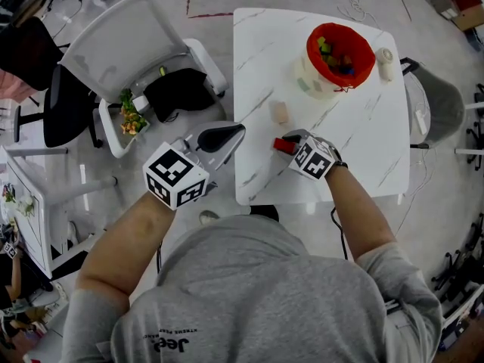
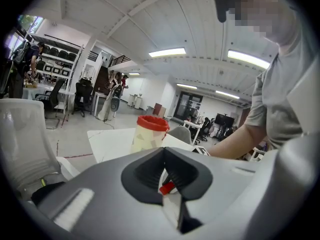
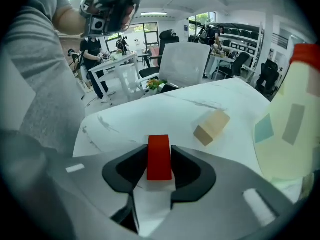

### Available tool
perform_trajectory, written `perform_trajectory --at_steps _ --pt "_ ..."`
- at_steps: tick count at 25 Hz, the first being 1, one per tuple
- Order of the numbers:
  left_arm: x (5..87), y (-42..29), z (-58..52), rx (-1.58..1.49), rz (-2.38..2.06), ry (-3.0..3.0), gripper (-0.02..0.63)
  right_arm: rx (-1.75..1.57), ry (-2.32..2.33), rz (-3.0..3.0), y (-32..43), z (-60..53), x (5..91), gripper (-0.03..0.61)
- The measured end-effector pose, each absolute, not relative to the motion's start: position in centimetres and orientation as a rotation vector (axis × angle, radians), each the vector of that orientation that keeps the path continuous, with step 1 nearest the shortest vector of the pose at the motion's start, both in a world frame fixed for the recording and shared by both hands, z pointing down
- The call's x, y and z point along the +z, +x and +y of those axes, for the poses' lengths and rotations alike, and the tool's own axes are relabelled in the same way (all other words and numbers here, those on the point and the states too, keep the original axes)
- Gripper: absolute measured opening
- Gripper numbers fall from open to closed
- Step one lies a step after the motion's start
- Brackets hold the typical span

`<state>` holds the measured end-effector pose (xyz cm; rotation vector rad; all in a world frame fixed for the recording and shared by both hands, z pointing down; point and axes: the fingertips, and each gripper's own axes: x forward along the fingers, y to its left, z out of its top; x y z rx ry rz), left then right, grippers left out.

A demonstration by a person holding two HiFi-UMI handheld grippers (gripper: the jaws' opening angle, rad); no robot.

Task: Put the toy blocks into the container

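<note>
My right gripper point(image 1: 286, 144) is shut on a red block point(image 1: 283, 146) low over the white table point(image 1: 378, 150), near its front edge. In the right gripper view both pads press on the sides of the red block point(image 3: 159, 149). A tan block point(image 1: 280, 112) lies loose on the table just beyond it, also shown as the tan block point(image 3: 212, 127). The container point(image 1: 316, 82), beige with a red liner, stands at the back of the table and holds several coloured blocks. My left gripper point(image 1: 233, 133) is shut and empty, hovering off the table's left edge.
A white chair point(image 1: 128, 44) with a black bag point(image 1: 178, 91) and small toys point(image 1: 132, 116) stands left of the table. A small white roll point(image 1: 385, 63) sits beside the container. A grey chair point(image 1: 439, 108) is at the right.
</note>
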<state>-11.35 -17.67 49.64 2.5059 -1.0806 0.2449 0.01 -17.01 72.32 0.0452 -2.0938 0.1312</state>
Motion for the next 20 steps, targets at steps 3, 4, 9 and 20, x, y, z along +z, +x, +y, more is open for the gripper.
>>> perform_trajectory --at_steps 3,4,9,20 --pt "49.5 -11.5 -17.7 0.249 -1.082 2.511 0.058 0.122 0.045 -2.083 0.2 -17.4 71.8 0.143" --pt "49.3 -11.4 -17.8 0.247 -1.082 2.515 0.058 0.129 0.058 -2.100 0.1 -17.6 71.2 0.143" --pt "47.8 -10.9 -19.1 0.233 -1.085 2.544 0.058 0.121 0.158 -2.221 -0.5 -20.7 65.8 0.143" --pt "43.6 -8.1 -25.2 0.161 -1.111 2.606 0.058 0.037 0.411 -2.384 2.5 -30.9 51.9 0.143"
